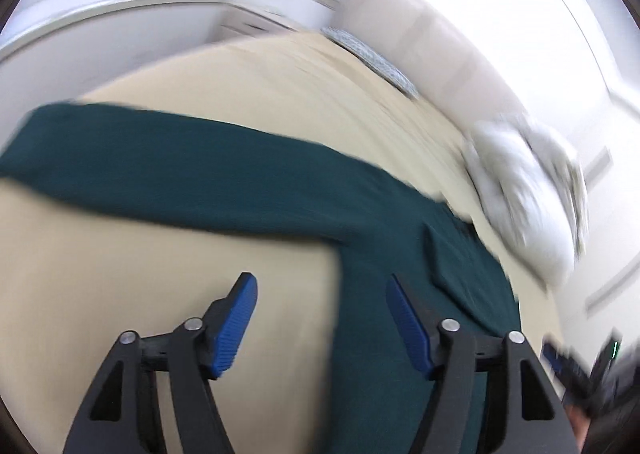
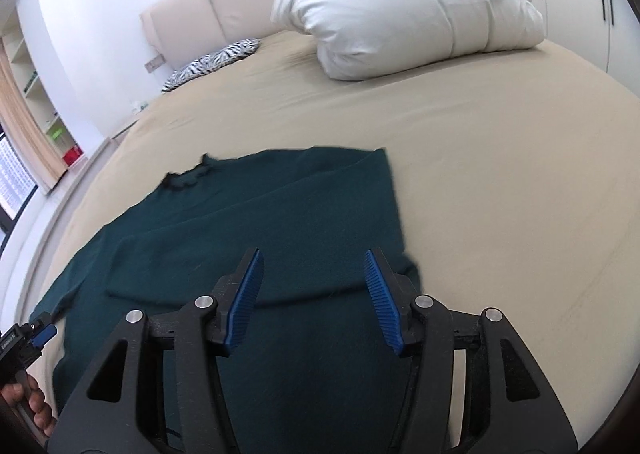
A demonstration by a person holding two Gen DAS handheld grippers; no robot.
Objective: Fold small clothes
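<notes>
A dark green long-sleeved top (image 2: 256, 230) lies spread on the beige bed sheet (image 2: 500, 194), with one sleeve folded across its body. In the left wrist view the top (image 1: 224, 182) stretches from the left edge to the lower right, blurred by motion. My left gripper (image 1: 322, 290) is open and empty, above the sheet beside the top's edge. My right gripper (image 2: 314, 266) is open and empty, above the lower part of the top. The left gripper (image 2: 38, 334) also shows at the left edge of the right wrist view.
A white bundled duvet (image 2: 408, 10) sits at the far side of the bed, seen also in the left wrist view (image 1: 524, 190). A zebra-patterned pillow (image 2: 212, 62) lies by the padded headboard (image 2: 208, 10). Shelves (image 2: 36, 94) stand to the left.
</notes>
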